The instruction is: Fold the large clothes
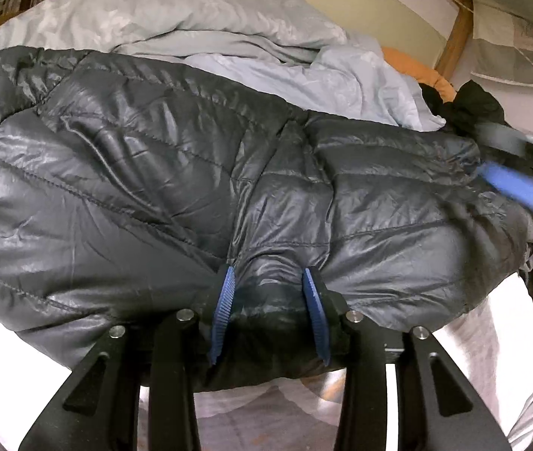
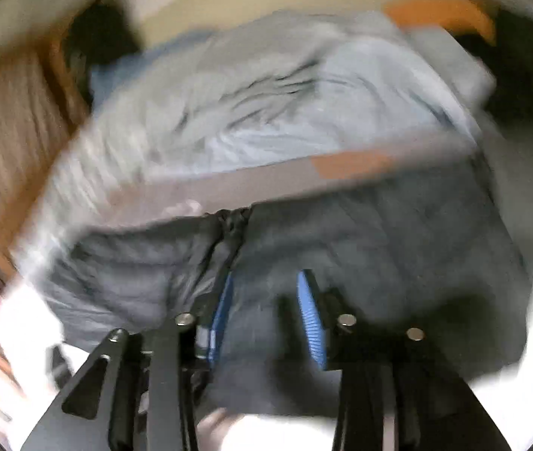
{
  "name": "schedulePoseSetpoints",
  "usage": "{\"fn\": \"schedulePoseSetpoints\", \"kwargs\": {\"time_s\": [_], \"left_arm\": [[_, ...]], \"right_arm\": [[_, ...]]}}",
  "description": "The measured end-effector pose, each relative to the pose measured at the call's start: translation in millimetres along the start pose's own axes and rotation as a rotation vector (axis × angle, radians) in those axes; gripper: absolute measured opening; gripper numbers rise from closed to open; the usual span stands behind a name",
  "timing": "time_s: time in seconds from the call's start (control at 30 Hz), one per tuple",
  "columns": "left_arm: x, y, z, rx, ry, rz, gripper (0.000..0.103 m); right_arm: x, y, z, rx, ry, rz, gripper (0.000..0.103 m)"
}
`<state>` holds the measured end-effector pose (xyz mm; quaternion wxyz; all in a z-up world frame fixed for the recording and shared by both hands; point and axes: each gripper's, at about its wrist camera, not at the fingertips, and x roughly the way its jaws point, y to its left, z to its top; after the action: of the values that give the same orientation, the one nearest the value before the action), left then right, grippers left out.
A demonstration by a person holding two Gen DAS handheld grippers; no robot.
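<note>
A dark grey quilted puffer jacket [image 1: 191, 173] lies spread across the bed and fills most of the left wrist view. My left gripper [image 1: 268, 282] is shut on a bunched fold at the jacket's near edge, with fabric squeezed between both blue pads. At the jacket's right end, one blurred blue pad [image 1: 514, 186] of my right gripper hovers over it. The right wrist view is smeared by motion. In it my right gripper [image 2: 266, 282] stands open over the jacket [image 2: 379, 248]. The zipper edge runs up to its left pad and the right pad's ribbed face is bare.
A crumpled light grey-blue duvet [image 1: 228, 37] is piled behind the jacket. An orange pillow [image 1: 413, 67] and a black garment [image 1: 473, 105] lie at the back right by the wooden bed frame [image 1: 454, 37]. White sheet [image 1: 473, 330] shows along the near edge.
</note>
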<state>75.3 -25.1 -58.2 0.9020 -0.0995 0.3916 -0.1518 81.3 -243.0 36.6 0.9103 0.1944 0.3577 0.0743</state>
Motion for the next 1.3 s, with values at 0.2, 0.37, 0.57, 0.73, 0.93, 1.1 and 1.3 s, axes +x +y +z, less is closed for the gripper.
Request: {"fn": "schedulePoseSetpoints", "kwargs": {"time_s": [0.2,0.37,0.57,0.73,0.93,1.1,1.3], "left_arm": [[-4.6,-0.6,-1.0,0.002,-0.009,-0.006,0.040],[-2.5,4.5,1.1,0.003,-0.011,-0.009,0.041],[-7.4,9.9,1.5,-0.022,-0.030,-0.019,0.044],[-21.5,-1.1,2.9,-0.011,-0.066,0.097,0.047],[-136.0,-39.8,22.4,0.136,-0.385,0.118,0.079],[-195.0,-22.3,25.3,0.198,-0.504,0.240,0.088],[-205.3,-1.0,22.7,0.215,-0.452,0.312,0.094]], "right_arm": [[-40.6,-94.6,-69.1,0.476,-0.151,-0.021,0.079],[-28.7,-123.7,-68.3,0.475,-0.135,-0.022,0.083],[-10.1,-137.7,-56.2,0.474,-0.197,-0.009,0.093],[15.2,-121.8,-37.8,0.364,-0.111,-0.041,0.031],[-51.7,-73.7,-17.1,0.074,-0.116,-0.266,0.025],[-113.2,-82.0,-2.1,0.013,-0.119,-0.344,0.025],[-158.7,-99.0,28.7,-0.043,-0.197,-0.504,0.025]]}}
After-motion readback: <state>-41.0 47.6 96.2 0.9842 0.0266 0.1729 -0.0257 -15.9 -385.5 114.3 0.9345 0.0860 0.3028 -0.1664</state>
